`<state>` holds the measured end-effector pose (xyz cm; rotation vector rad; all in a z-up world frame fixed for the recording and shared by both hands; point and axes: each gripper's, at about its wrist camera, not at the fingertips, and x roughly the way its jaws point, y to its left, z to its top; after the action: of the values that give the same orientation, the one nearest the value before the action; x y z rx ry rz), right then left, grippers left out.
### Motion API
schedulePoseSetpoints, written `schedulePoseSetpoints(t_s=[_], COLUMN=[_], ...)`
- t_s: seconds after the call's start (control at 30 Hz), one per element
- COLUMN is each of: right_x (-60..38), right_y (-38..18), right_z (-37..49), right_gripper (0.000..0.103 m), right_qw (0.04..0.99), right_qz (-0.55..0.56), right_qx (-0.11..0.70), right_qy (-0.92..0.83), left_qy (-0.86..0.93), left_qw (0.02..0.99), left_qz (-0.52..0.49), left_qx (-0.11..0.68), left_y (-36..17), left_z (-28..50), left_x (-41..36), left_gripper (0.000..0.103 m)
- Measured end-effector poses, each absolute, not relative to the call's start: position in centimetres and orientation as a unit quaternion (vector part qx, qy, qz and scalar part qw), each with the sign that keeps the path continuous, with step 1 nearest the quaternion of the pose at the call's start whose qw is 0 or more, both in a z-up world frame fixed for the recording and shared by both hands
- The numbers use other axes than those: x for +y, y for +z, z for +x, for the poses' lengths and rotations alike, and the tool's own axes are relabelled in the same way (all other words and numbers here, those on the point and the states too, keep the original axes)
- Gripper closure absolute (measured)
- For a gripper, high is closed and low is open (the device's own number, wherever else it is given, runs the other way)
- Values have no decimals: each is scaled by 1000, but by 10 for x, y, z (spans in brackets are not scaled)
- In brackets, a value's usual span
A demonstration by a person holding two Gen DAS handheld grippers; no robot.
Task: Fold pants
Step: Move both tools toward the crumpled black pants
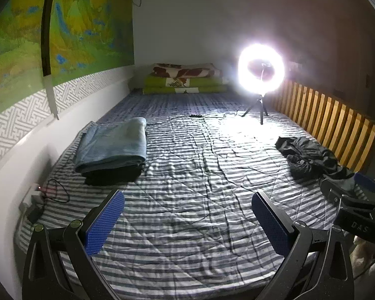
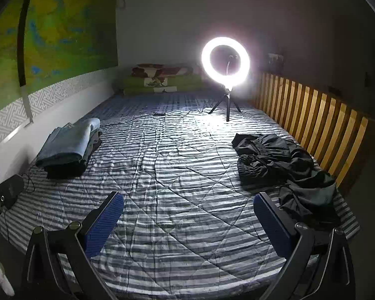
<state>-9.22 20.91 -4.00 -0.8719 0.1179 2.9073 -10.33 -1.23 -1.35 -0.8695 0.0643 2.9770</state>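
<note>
Striped bed (image 2: 187,175) fills our view. Black pants (image 2: 282,165) lie crumpled at its right side by the slatted rail (image 2: 312,115), long axis running roughly along it. Our left gripper (image 1: 187,215) and right gripper (image 2: 188,212) hover with jaws wide, empty.

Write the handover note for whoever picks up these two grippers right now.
Left gripper: open, empty, above the striped bedsheet.
Right gripper: open, empty, also over the sheet.
Crumpled black pants: unfolded heap near the wooden slat rail, just ahead of the right gripper's right finger.
Folded stack: blue-grey garment on top of dark ones, by the wall on the left.
Done: that stack looks finished.
Left: pick up the black pants, spread them on the middle of the sheet, fold, probably add to the stack. Mind the ring light and its cable.
</note>
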Motion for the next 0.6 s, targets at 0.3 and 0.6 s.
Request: schedulePoseSetpoints(t_s=[0.3,0.6], right_x=[218,216], right_y=[-41,-39], right_z=[-99,-87], right_gripper=[1,1], right_qw=[60,54], right_qz=[-285,-279], right_qx=[42,39], right_qy=[956,958], left_qy=[955,951], left_qw=[20,21], left_qz=[-297,-308], left_qx=[12,15], left_y=[-32,-41], left_z=[-116,-106], left_x=[-8,-5], left_gripper=[0,0])
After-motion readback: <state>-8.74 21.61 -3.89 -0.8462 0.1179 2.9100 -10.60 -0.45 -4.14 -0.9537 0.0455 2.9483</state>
